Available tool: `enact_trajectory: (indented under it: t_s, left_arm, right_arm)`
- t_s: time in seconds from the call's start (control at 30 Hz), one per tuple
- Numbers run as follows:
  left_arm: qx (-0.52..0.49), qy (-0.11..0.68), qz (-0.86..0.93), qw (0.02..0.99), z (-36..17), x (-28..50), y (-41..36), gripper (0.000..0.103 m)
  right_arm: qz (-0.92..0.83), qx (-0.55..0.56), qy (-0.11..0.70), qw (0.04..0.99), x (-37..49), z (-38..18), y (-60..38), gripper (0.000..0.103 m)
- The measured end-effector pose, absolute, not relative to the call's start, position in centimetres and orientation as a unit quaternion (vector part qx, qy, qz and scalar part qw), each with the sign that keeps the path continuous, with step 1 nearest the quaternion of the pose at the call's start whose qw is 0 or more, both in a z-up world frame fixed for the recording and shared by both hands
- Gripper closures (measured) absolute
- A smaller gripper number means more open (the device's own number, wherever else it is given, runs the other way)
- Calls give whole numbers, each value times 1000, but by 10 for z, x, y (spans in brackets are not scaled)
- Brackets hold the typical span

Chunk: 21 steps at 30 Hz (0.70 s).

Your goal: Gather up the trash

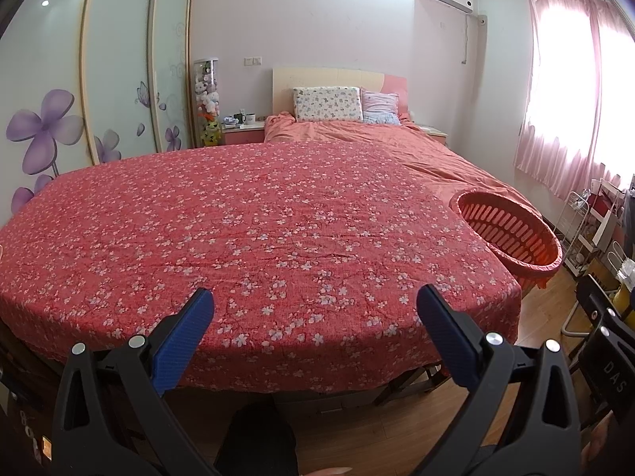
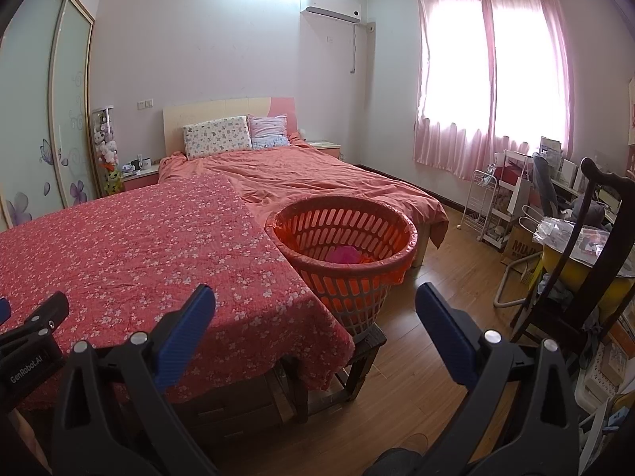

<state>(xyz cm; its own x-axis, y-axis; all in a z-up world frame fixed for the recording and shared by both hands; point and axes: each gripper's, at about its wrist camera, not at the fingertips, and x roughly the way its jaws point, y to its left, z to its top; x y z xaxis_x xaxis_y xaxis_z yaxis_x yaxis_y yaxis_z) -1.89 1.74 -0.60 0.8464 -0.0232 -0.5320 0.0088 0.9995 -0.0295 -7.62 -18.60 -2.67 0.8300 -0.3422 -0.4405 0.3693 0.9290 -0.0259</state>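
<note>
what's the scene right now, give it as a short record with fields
setting: bedroom, wooden floor
work surface: table under a red floral cloth, no loose trash visible on it
trash container: orange slotted basket on a dark stool at the cloth's right edge
basket contents: something pink at the bottom, kind unclear
left tongs: open, empty, above the cloth's near edge
right tongs: open, empty, aimed toward the basket
background: bed with pink cover, two pillows, pink curtains
</note>
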Motion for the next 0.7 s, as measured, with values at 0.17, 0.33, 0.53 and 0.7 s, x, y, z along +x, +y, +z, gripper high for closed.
enact_trajectory:
  t_s: [0.17,0.33,0.53,0.7]
  left_arm:
    - [-13,276,-8,961,-6,-19,18,2]
    - [-14,276,-8,961,-4,-20,18,2]
    - [-14,276,-8,961,-4,-20,17,2]
    - [-14,276,-8,961,-4,-20,17,2]
  right_arm:
    - [-185,30,225,956,-76,-26,-185,4]
    - [-185,29,225,956,-76,-26,-184,4]
    - [-184,29,225,956,-75,-26,-184,4]
    - [-184,29,225,956,-75,-26,-184,4]
